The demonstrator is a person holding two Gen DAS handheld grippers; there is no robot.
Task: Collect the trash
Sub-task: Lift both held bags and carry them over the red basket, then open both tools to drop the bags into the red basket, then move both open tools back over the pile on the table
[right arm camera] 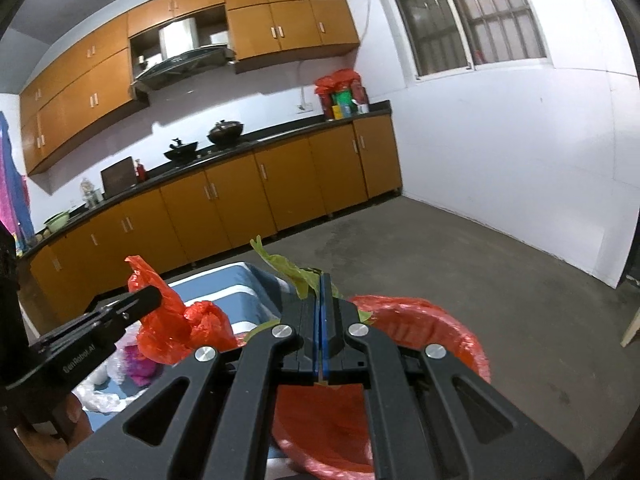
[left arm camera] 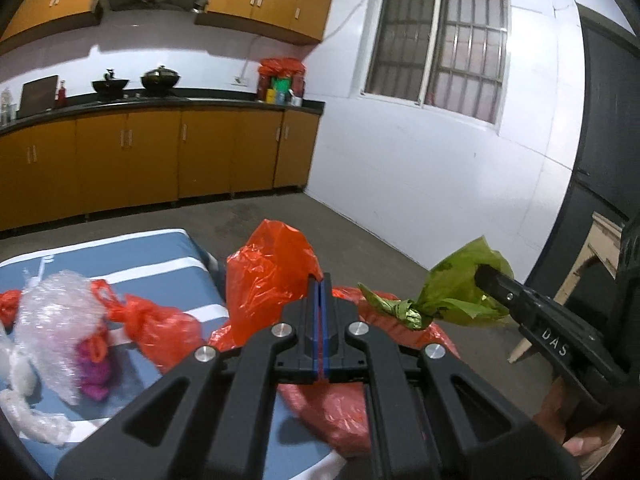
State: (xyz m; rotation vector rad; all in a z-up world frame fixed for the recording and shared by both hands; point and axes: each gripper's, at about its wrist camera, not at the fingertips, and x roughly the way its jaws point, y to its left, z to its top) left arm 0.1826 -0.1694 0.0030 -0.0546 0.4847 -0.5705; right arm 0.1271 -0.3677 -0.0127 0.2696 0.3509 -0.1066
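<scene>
My left gripper (left arm camera: 319, 280) is shut on a crumpled red plastic bag (left arm camera: 268, 276), held up over the table; it also shows in the right wrist view (right arm camera: 176, 320). My right gripper (right arm camera: 322, 280) is shut on a knotted green plastic bag (left arm camera: 452, 292), held above a red-lined bin (right arm camera: 424, 320) at the table's right edge. The green bag (right arm camera: 288, 270) shows partly behind the fingers. The bin (left arm camera: 400, 320) shows below both grippers in the left wrist view.
A blue-and-white striped table (left arm camera: 160, 256) holds another red bag (left arm camera: 160, 328), clear bubble wrap (left arm camera: 56, 312) and a pink scrap (left arm camera: 96, 368). Orange kitchen cabinets (left arm camera: 160, 156) and a counter with woks stand behind. Grey floor (right arm camera: 480, 260) lies to the right.
</scene>
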